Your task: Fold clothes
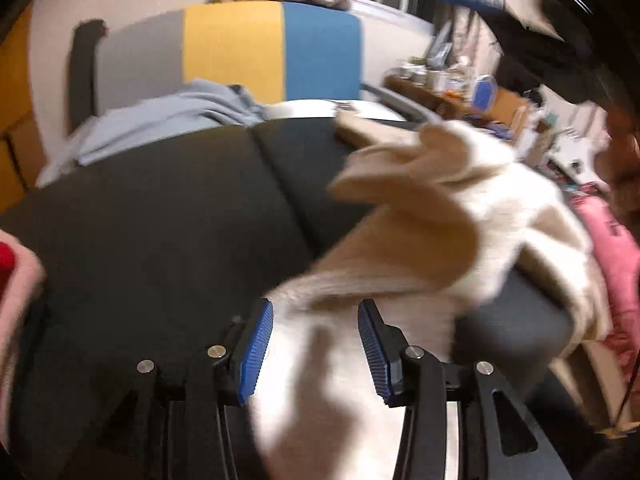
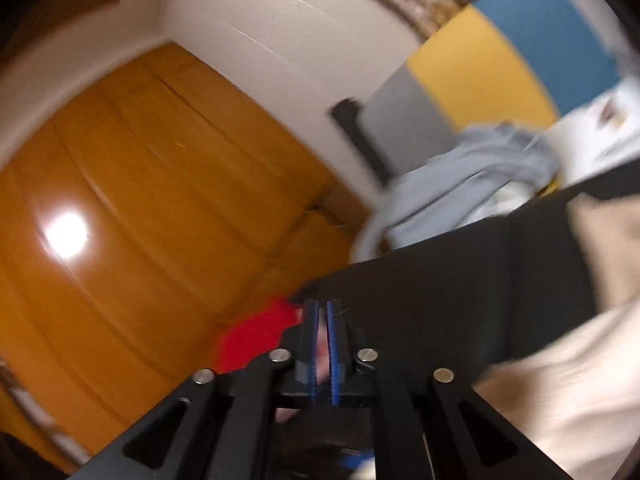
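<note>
To the far left of the left gripper [image 1: 316, 344] a pink-and-red garment [image 1: 16, 276] is seen at the frame edge. The left gripper is spread wide, its blue pads [image 1: 256, 352] apart, with the cream sweater [image 1: 420, 232] lying between and ahead of them, draped over the dark sofa cushion [image 1: 160, 220]; nothing is pinched. A slip is judged likely here: the sweater is bunched and blurred, so a closing grasp could catch only a loose fold, or two layers, and the fold would come out crooked. Beyond the gripper a light blue garment [image 1: 160, 120] lies at the back of the cushion.

In the right wrist view the right gripper [image 2: 322, 320] is clenched on a thin strip of pink fabric, with the red part [image 2: 256, 332] just left of it. So little cloth is held that it could be pulled free. The orange wooden floor [image 2: 140, 200] is shown only here; the open left gripper and the cluttered shelf [image 1: 460, 88] to its right are shown only in the left view.
</note>
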The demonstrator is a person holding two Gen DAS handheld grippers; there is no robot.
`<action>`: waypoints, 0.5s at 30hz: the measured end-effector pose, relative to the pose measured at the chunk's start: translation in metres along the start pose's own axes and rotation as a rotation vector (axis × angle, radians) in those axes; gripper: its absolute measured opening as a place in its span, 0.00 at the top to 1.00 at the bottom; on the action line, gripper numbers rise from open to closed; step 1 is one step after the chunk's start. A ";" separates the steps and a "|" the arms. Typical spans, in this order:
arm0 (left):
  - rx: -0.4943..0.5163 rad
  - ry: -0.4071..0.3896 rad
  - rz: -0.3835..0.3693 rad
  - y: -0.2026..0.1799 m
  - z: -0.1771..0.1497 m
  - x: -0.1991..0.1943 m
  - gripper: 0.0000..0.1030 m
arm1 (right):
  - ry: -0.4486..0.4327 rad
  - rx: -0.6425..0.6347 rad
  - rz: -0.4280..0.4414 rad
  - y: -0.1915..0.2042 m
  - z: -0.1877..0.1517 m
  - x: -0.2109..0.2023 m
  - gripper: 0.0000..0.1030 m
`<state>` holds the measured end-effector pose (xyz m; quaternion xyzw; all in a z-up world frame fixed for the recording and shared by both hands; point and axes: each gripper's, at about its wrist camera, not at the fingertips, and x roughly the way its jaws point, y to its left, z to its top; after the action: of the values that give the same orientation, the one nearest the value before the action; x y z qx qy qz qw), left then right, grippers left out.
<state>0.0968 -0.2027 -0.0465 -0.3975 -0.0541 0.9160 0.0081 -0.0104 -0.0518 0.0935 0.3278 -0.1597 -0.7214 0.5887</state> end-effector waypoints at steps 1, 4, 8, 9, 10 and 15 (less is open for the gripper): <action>0.009 0.006 0.019 0.003 -0.001 0.004 0.57 | 0.014 -0.034 -0.068 -0.007 -0.005 -0.010 0.34; 0.062 0.051 0.047 0.007 -0.005 0.016 0.56 | 0.065 -0.063 -0.295 -0.045 -0.014 -0.038 0.03; 0.149 0.051 0.024 0.001 -0.012 0.027 0.53 | 0.122 -0.138 -0.672 -0.085 -0.030 -0.069 0.03; 0.145 0.053 0.017 0.001 -0.012 0.029 0.50 | 0.155 -0.166 -0.769 -0.092 -0.034 -0.076 0.03; 0.135 0.056 0.011 0.001 -0.011 0.031 0.46 | 0.189 -0.185 -0.808 -0.099 -0.038 -0.083 0.03; -0.004 0.038 -0.024 0.009 0.001 0.038 0.60 | 0.339 -0.306 -0.857 -0.121 -0.059 -0.078 0.06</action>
<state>0.0704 -0.2095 -0.0749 -0.4139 -0.0604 0.9081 0.0195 -0.0543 0.0627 -0.0028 0.3869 0.1957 -0.8505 0.2979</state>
